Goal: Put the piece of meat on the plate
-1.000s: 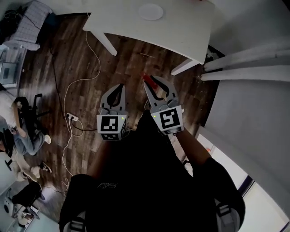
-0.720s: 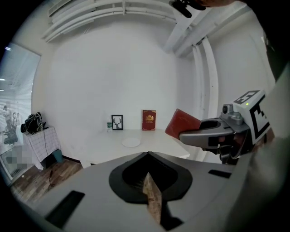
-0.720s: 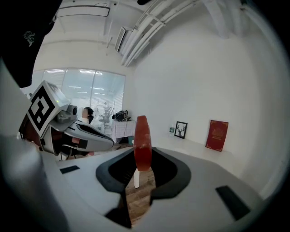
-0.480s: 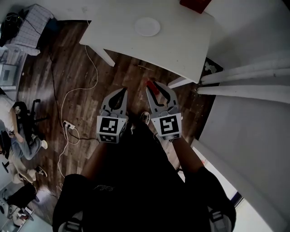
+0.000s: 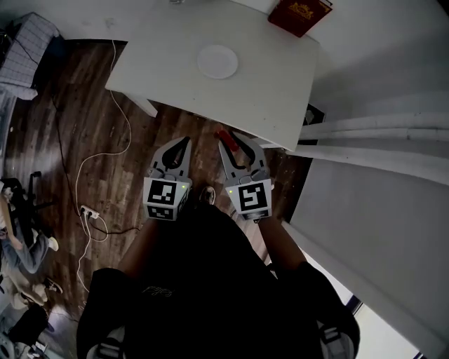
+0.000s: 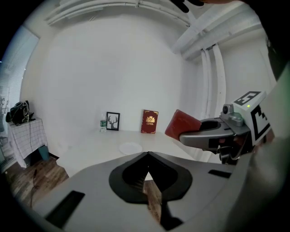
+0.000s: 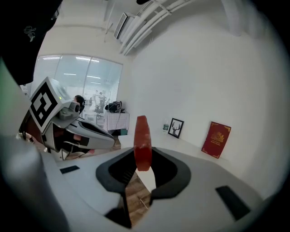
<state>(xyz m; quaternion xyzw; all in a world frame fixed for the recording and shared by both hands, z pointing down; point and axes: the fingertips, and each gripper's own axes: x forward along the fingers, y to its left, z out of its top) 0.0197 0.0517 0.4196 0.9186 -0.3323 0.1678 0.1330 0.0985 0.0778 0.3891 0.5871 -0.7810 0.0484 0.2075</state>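
Note:
A white plate (image 5: 217,61) lies on the white table (image 5: 273,77) ahead of me; the left gripper view shows the plate (image 6: 131,147) too. The red piece of meat (image 5: 226,136) stands upright between the pads of my right gripper (image 5: 235,141), which is shut on it. That slab (image 7: 143,142) rises from the right gripper (image 7: 144,157) in its own view. Both grippers hang over the wood floor, short of the table's near edge. My left gripper (image 5: 184,142) is beside the right one, shut and empty. In its own view the left gripper (image 6: 147,157) has its jaws meeting.
A red book (image 5: 300,14), a framed picture (image 6: 113,121) and a small bottle (image 6: 103,123) stand at the table's far side by the wall. A white cable (image 5: 105,161) and power strip (image 5: 89,212) lie on the floor at left. White pipes (image 5: 365,133) run at right.
The table and plate have come closer and lower in the head view as I walked toward them. Both grippers keep their pose, the meat still held in the right one.

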